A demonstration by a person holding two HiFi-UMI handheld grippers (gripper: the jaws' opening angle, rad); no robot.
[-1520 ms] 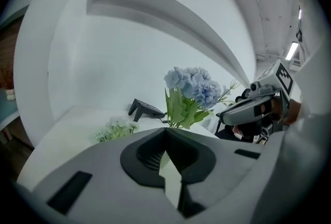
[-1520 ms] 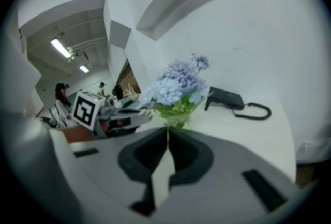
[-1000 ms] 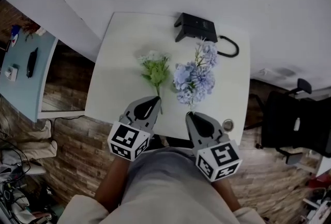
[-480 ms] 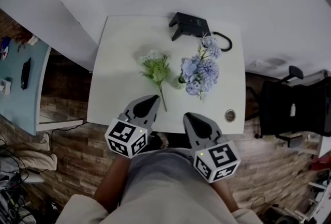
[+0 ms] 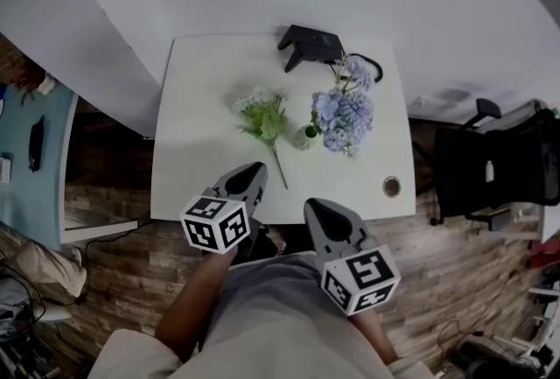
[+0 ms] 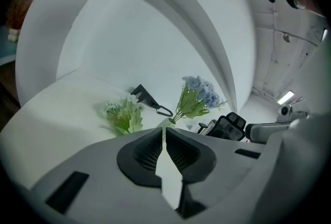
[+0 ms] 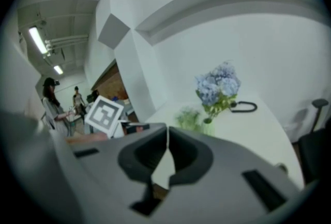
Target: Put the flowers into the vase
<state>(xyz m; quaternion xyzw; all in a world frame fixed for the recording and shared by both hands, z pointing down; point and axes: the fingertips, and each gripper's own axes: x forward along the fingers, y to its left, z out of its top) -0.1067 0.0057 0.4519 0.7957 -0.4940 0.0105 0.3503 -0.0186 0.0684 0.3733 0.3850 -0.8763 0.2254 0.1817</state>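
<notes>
Holding the left gripper (image 5: 248,176) and right gripper (image 5: 318,211) pressed together, empty, at the near edge of the table (image 5: 197,97); leaving the blue flowers (image 5: 343,110) standing in the vase (image 5: 305,137), the green sprig (image 5: 262,116) lying flat just left of it, seemingly awaiting pickup.

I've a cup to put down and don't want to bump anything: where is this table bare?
Bare: the table left of the green sprig, and its near middle, between the sprig's stem and the small round object. Crowded: far right, where the blue flowers, their vase and the black device bunch together.
</notes>
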